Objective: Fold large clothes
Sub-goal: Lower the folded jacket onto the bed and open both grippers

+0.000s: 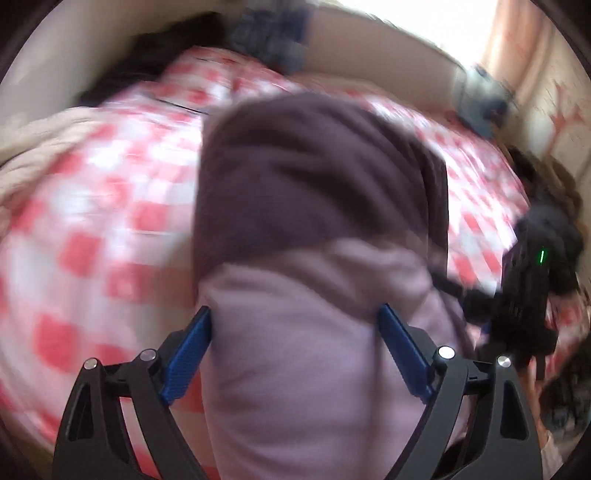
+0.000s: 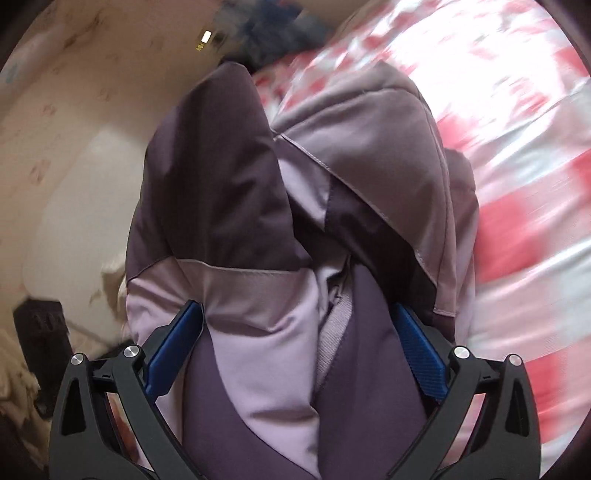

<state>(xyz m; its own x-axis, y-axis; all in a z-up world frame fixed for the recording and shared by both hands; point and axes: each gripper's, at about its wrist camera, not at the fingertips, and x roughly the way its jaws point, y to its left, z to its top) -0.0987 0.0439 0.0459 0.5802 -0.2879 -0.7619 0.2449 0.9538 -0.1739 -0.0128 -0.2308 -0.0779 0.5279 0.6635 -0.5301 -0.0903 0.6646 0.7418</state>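
Observation:
A bulky purple and lilac jacket (image 1: 317,206) hangs over a bed with a red and white checked cover (image 1: 92,221). My left gripper (image 1: 295,317) is shut on a thick lilac fold of the jacket, blue pads (image 1: 190,350) pressing both sides. My right gripper (image 2: 299,317) is shut on another bunched part of the jacket (image 2: 266,229), where dark and light panels meet by a zipper. The right gripper's body (image 1: 532,280) shows at the right of the left wrist view. Both views are motion-blurred.
A beige blanket (image 1: 33,155) lies at the bed's left edge. Dark clothes (image 1: 269,33) are piled at the far side by the wall. A dark box (image 2: 40,328) and a white cabinet (image 2: 70,206) stand beside the bed (image 2: 517,184).

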